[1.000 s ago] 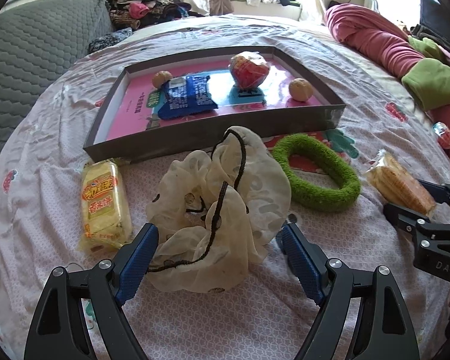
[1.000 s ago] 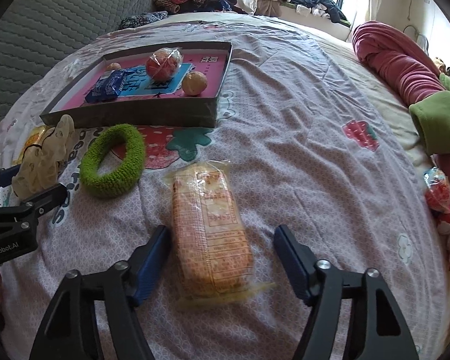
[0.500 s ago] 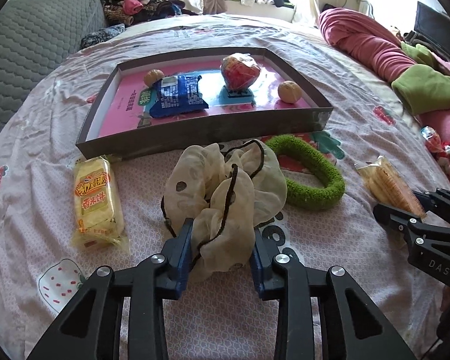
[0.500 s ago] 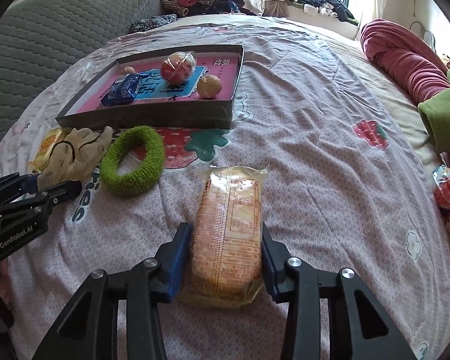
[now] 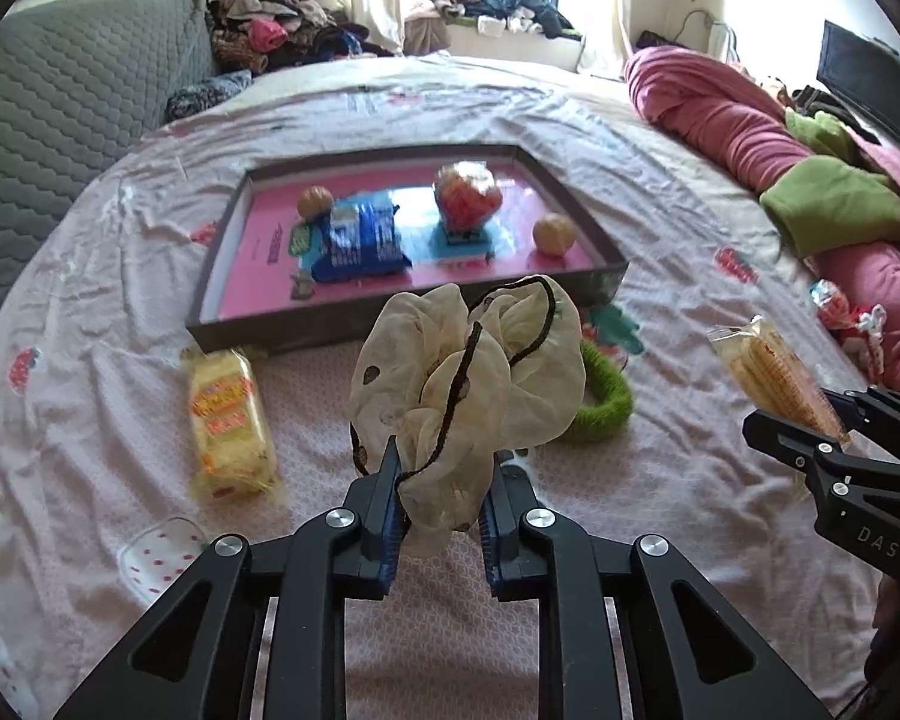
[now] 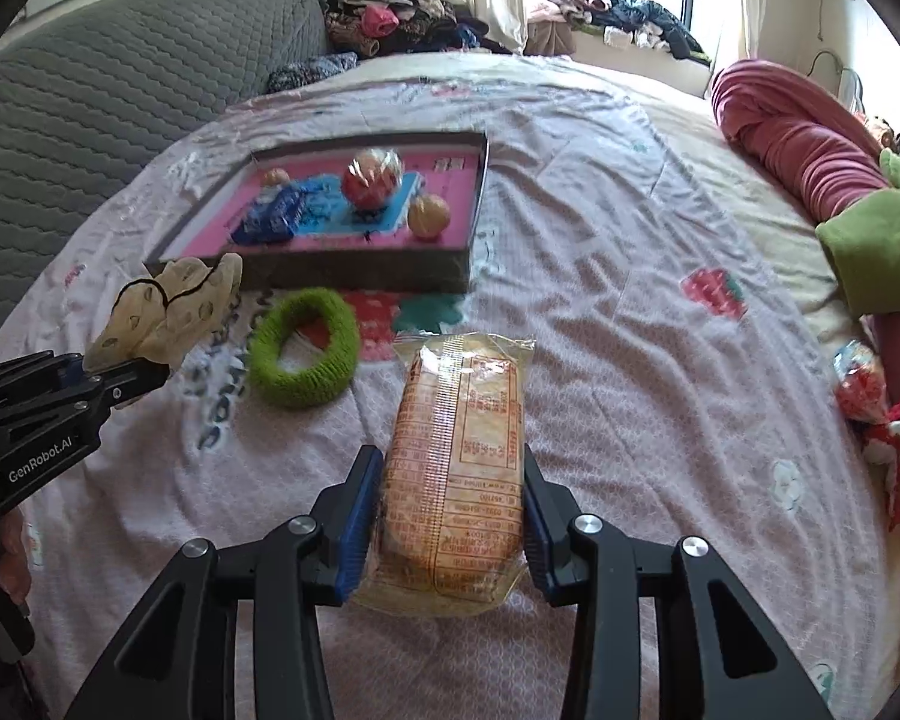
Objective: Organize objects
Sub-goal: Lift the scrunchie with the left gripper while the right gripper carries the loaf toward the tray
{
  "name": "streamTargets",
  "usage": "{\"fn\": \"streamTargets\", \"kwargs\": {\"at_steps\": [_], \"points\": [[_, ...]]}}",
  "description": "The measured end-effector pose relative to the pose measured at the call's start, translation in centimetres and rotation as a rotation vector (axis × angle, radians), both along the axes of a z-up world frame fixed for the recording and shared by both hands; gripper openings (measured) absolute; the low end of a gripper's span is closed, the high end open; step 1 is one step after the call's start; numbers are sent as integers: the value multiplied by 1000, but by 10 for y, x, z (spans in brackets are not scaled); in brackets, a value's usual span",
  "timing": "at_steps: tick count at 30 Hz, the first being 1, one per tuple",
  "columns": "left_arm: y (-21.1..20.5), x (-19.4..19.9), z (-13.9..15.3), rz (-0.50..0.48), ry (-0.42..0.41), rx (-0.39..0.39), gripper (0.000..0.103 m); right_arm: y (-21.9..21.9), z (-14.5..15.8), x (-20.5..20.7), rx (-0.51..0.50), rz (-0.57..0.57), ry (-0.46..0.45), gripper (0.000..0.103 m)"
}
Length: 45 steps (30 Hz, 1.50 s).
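My left gripper (image 5: 441,498) is shut on a cream fabric scrunchie (image 5: 468,384) with black trim and holds it off the bed. My right gripper (image 6: 453,504) is shut on a clear-wrapped orange biscuit pack (image 6: 459,468), also raised; the same pack (image 5: 774,372) shows at the right of the left wrist view. A shallow grey tray (image 5: 402,306) with a pink floor lies ahead. It holds a blue snack bag (image 5: 360,237), a red wrapped ball (image 5: 468,198) and two small round fruits. A green fuzzy ring (image 6: 303,354) lies in front of the tray.
A yellow snack pack (image 5: 228,420) lies on the sheet left of the scrunchie. A grey quilted headboard (image 5: 48,120) stands at the left. Pink and green bedding (image 5: 810,180) is piled along the right side, and a small red wrapped item (image 6: 864,384) lies beside it. Clothes are heaped at the far end.
Both grippers closed, the left on the scrunchie and the right on the biscuit pack, and both then rose, lifting their loads off the bed.
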State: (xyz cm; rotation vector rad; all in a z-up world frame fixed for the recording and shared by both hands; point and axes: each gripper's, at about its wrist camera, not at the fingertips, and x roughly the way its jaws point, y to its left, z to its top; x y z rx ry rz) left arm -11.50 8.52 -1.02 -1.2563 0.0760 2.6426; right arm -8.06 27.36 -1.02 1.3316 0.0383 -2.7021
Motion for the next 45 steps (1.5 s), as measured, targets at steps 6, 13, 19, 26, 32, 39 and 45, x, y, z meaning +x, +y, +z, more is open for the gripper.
{"fn": "streamTargets", "kwargs": {"at_steps": [6,13,19,26,32,39,45], "points": [[-11,6,31,12,45,3,22,-10,38,6,0,12,63,43],[-27,7,71,31,106,-8,21,-25,82,2,-6,32,142,43],[-41,-3,101,51,149,-12,21,-41,112,-10,-5,55,196,43],[-58,-24,127,75,195,-21,22,-68,139,-33,-4,97,248,43],[-74,-54,132,97,205,-8,22,-95,148,-63,-3,139,279,43],[-85,-90,122,110,199,-9,22,-115,146,-91,20,170,300,43],[-91,-116,106,122,189,-12,22,-120,130,-116,1,175,289,43]]}}
